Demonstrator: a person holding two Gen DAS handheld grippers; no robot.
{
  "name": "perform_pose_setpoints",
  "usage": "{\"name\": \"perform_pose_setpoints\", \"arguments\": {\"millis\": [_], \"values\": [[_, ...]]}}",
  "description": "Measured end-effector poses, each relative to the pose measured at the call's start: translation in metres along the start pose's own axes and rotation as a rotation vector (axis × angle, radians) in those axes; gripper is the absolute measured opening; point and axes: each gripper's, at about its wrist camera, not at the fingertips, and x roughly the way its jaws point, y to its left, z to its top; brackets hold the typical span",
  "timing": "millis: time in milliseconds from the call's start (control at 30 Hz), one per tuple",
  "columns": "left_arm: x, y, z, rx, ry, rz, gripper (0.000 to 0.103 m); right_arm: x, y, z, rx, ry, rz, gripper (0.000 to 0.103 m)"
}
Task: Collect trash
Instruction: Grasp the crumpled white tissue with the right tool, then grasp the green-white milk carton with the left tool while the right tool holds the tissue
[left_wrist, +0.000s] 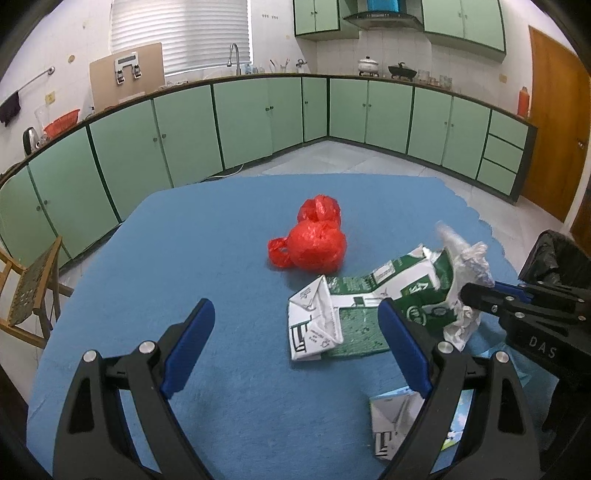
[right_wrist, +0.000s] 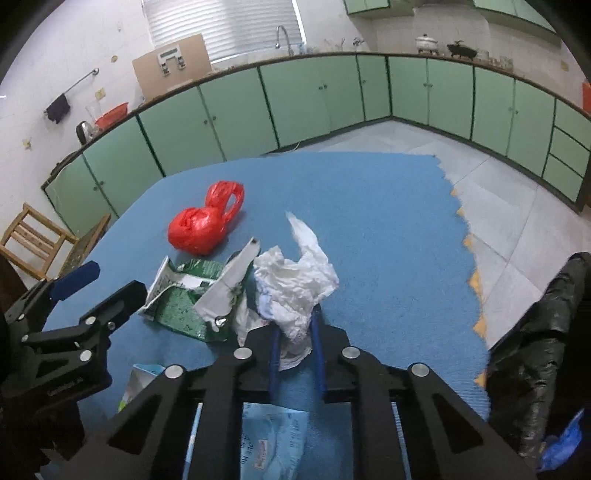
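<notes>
On the blue desk (left_wrist: 221, 240), near its middle, lies a knotted red bag (left_wrist: 314, 240); nearer the cameras lies a flattened green-and-white carton (left_wrist: 343, 310), with a second, smaller white carton (left_wrist: 391, 424) at the near edge, partly behind the left tongs' right finger. A crumpled white plastic bag (right_wrist: 295, 280) rests against the green carton's right end, well apart from the red bag. The right tongs (right_wrist: 295, 332) point forward and downward over the desk, jaws drawn close together and pinching the lower part of the white bag between the blue pads (right_wrist: 317, 354); the bag's upper folds stand above the fingertips. In the left wrist view the same tongs enter from the right edge, fingers level with the carton's end and the white bag bunched at their tips. The left tongs (left_wrist: 295, 343) tilt downward above the near part of the desk, jaws spread wide with nothing between them; the right pad (left_wrist: 402, 350) overlaps the green carton in that view, though contact cannot be told. A black bin bag (right_wrist: 543, 347) stands off the desk's right edge. Pale blue printed packaging (right_wrist: 273, 439) lies under the right tongs' body. Green cabinets (left_wrist: 258, 122) line the walls, and a wooden chair (left_wrist: 33, 291) stands at the left.
</notes>
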Motion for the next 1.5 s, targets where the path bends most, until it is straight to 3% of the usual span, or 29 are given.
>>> {"name": "perform_pose_setpoints", "arguments": {"millis": [300, 533, 1133, 1333, 1500], "values": [[-0.015, -0.035, 0.012, 0.021, -0.043, -0.071, 0.087, -0.023, -0.031, 0.008, 0.046, -0.048, -0.054, 0.015], [-0.003, -0.062, 0.009, 0.051, -0.018, -0.100, 0.087, -0.032, -0.051, 0.002, 0.075, -0.051, -0.078, 0.015], [0.036, -0.092, 0.012, 0.073, 0.067, -0.032, 0.084, -0.034, -0.077, -0.005, 0.125, -0.062, -0.067, 0.015], [0.042, -0.090, 0.017, 0.054, 0.082, -0.023, 0.068, -0.034, -0.074, -0.006, 0.123, -0.062, -0.059, 0.015], [0.041, -0.084, 0.017, 0.030, 0.083, -0.051, 0.042, -0.039, -0.072, -0.004, 0.120, -0.071, -0.056, 0.015]]}}
